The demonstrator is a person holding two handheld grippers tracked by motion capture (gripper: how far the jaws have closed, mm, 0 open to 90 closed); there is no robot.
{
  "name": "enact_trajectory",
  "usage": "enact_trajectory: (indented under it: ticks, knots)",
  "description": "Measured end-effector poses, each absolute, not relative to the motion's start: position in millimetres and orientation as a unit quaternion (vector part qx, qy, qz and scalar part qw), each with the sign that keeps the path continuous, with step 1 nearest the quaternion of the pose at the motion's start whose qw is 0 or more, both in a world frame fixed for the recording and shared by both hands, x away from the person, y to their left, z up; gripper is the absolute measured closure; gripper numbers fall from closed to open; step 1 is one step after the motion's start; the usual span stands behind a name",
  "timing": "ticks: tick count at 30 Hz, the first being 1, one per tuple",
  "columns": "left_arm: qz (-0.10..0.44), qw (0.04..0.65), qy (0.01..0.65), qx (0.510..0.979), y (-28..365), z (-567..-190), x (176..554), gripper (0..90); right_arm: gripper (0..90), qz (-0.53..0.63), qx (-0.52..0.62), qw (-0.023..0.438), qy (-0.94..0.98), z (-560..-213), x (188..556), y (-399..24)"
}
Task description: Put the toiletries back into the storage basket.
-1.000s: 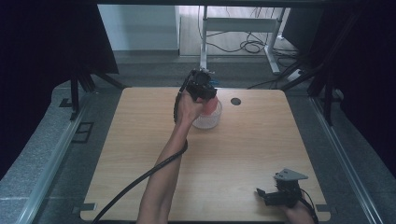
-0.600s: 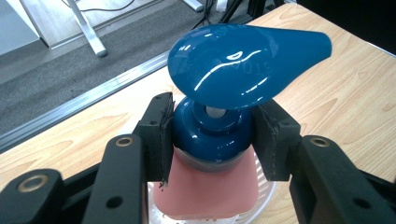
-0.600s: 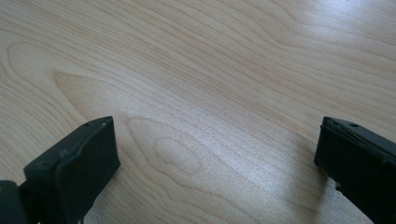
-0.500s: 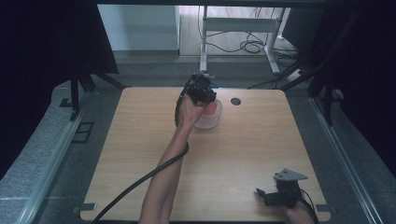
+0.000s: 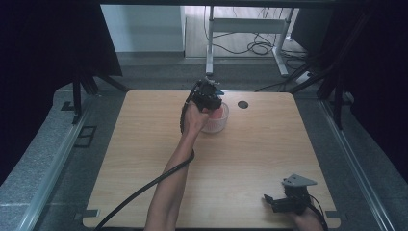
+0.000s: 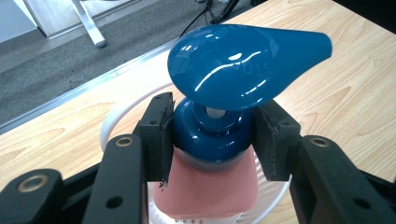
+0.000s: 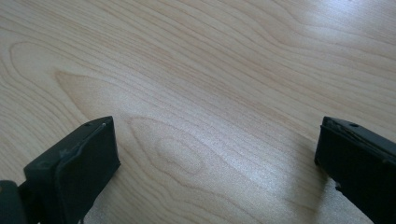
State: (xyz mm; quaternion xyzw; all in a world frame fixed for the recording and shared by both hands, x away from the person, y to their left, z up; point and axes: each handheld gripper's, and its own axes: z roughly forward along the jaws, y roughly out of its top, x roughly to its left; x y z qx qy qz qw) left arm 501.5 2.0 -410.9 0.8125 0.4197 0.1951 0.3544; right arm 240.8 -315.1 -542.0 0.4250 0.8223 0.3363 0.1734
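Note:
A pink pump bottle (image 6: 205, 189) with a glossy blue pump head (image 6: 243, 65) stands in a white slotted basket (image 6: 122, 115). My left gripper (image 6: 211, 135) is shut on the bottle's blue collar just under the pump head, one pad on each side. From above, that gripper (image 5: 210, 97) hangs over the basket (image 5: 217, 126) at the far middle of the table. My right gripper (image 5: 269, 202) rests low at the near right corner. Its jaws stand wide open over bare wood (image 7: 215, 149) with nothing between them.
The wooden table (image 5: 144, 159) has a round cable hole (image 5: 243, 104) just right of the basket. A black cable (image 5: 139, 192) trails from the left gripper along the forearm to the near edge. Beyond the far edge lie grey floor, desk legs (image 5: 210, 48) and cables.
My left hand has shifted slightly right and lower at the basket, still on the bottle. The right gripper has stayed put.

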Motion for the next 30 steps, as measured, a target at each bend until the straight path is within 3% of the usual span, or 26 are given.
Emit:
enact_trajectory:
  ticks: [30]
  knots:
    - [0.185,0.359,0.44,0.802,6,-433,505,52.5,0.0,0.337,0.423,0.172,0.824,-542,240,-315]
